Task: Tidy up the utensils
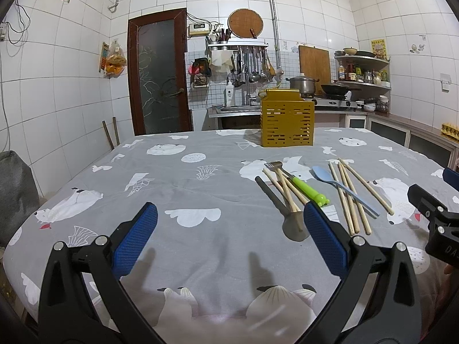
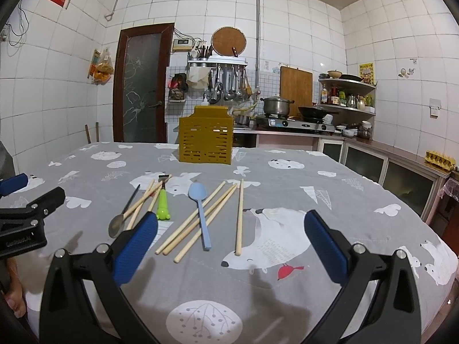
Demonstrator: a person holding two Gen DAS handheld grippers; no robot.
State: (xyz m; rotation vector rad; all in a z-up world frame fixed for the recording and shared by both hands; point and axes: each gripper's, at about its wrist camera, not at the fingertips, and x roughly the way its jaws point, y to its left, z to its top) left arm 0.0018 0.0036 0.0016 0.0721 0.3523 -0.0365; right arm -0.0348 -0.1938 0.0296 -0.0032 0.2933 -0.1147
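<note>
Two grippers, left gripper (image 2: 21,215) printed "GenRobot.AI", jaws spread

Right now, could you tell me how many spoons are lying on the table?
2: the metal spoon beside the green-handled fork, the blue spoon among the chopsticks. None seems hidden.

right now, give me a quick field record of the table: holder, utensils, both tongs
holder: yellow slotted caddy, upright at the far side of the table, nothing seen sticking out of it
chopsticks: loose wooden chopsticks in two groups, lying flat
blue spoon: among the chopsticks on the right
green-handled fork: among the chopsticks on the left
metal spoon: leftmost, bowl toward the camera
surface: grey patterned cloth
left tongs: open, holding nothing
right tongs: open, holding nothing
</note>
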